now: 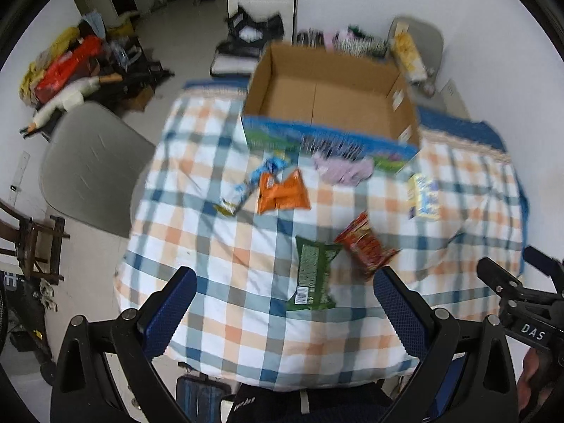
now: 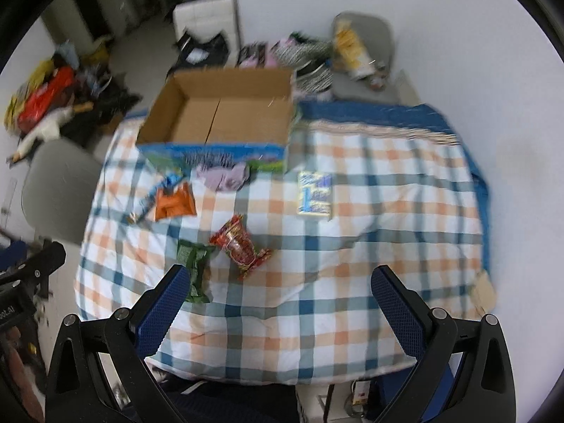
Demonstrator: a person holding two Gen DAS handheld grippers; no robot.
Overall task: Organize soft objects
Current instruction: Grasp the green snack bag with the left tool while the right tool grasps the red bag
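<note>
Six soft packets sit loose on the checked cloth [image 1: 246, 317], none in the cardboard box [image 1: 331, 95] yet, so looks like the very start. Left gripper [image 1: 282, 303] and right gripper [image 2: 278, 299] both hang spread wide, holding nothing. Green packet [image 1: 312, 271] is nearest, red packet [image 1: 366, 243] touching it, so grab carefully.

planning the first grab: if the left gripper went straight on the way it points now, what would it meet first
Probably the green packet, lying flat on the checked cloth between the open left gripper fingers' line; depth is unclear.
</note>
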